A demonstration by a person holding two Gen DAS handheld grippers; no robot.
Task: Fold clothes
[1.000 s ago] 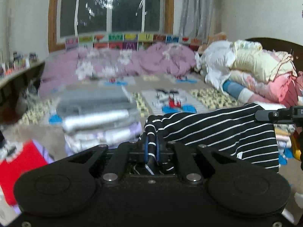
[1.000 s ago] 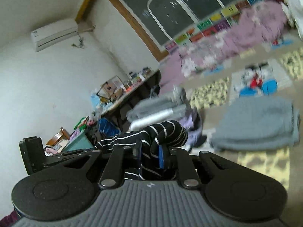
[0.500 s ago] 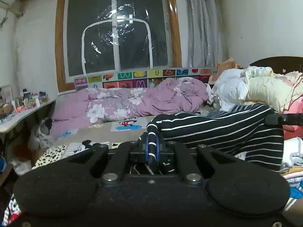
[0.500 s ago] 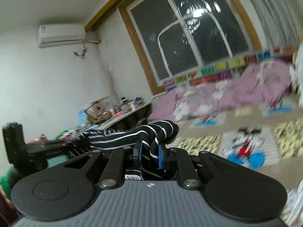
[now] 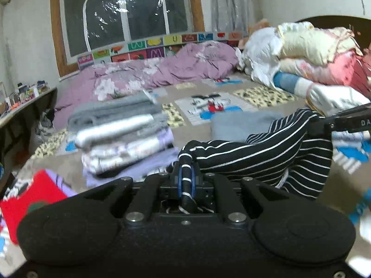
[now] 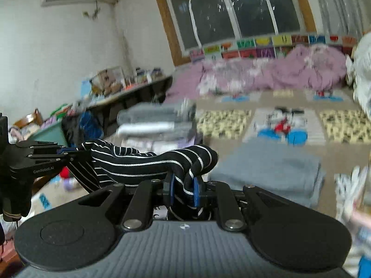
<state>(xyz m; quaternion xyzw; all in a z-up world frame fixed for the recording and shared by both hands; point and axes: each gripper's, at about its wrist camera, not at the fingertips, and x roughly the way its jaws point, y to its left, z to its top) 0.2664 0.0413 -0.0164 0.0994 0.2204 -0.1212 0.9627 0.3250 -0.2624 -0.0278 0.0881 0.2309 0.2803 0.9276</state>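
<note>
1. Striped garment (image 5: 259, 157): black cloth with thin white stripes, strung in the air between the two grippers above the bed (image 5: 255, 97), sagging and bunched in the middle.
2. Left gripper (image 5: 185, 180) is clenched on one bunched edge of the striped garment, the cloth pinched tight between its blue pads. Right gripper (image 6: 183, 187) grasps the other end, a thicker roll of cloth between its pads.
3. In each wrist view the other gripper appears at the frame edge, holding its end of the cloth.
4. Lower part of the striped garment drops behind the gripper bodies, so its full shape and kind cannot be made out.
5. Much of the background is blurred; items on the side shelf (image 6: 129, 88) are too small to identify.
6. Counted: two grippers, one striped garment, one stack of folded clothes (image 5: 120, 134) on the bed, one separate folded grey piece (image 6: 269, 173) lying alone near it, one purple floral quilt (image 5: 162, 71) under the window (image 5: 125, 11), and one heap of bedding (image 5: 308, 53) at the right.
</note>
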